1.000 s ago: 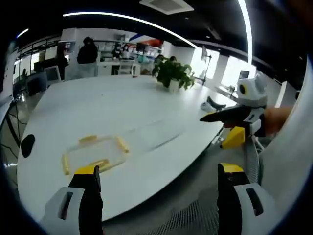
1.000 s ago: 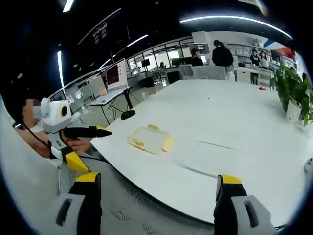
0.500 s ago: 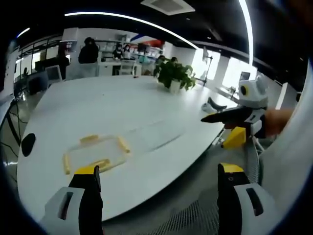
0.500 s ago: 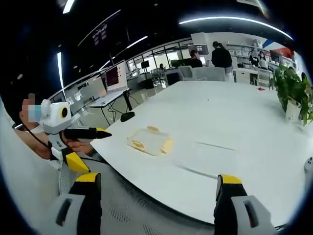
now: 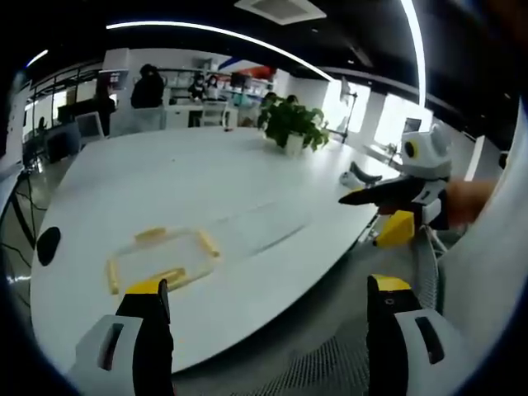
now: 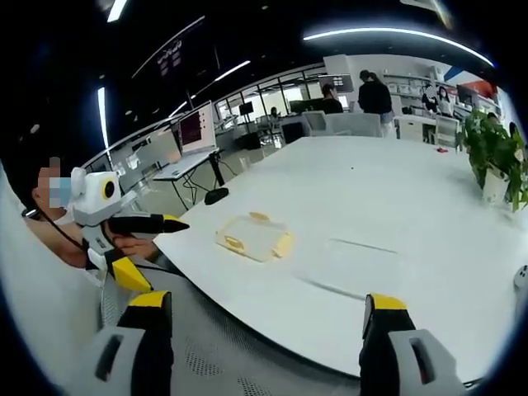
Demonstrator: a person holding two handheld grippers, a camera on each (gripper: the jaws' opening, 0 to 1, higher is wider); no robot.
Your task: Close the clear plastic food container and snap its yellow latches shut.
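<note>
- The clear container (image 5: 157,257) lies flat on the white bench (image 5: 198,181), near the bench edge closest to you, with its yellow latches (image 5: 206,242) splayed outward around the rim. From the right gripper view the container (image 6: 253,234) sits the same way, and a clear lid sheet (image 6: 342,264) appears to lie on the bench just beside it, on the potted plant's side, though it is faint.
- Your left gripper (image 5: 264,330) is held off the bench edge, fingers spread wide and holding nothing. Your right gripper (image 6: 260,342) is the same: fingers apart, empty, well back from the container.
- Neither tool touches anything, so I judge the step in hand to be the approach.
- Bring both grippers in over the container from opposite sides, so one can steady the base while the other seats the lid.
- Line the lid up squarely before pressing; a skewed lid will likely stop the latches catching.
- Press each latch down toward the container wall, one at a time.
</note>
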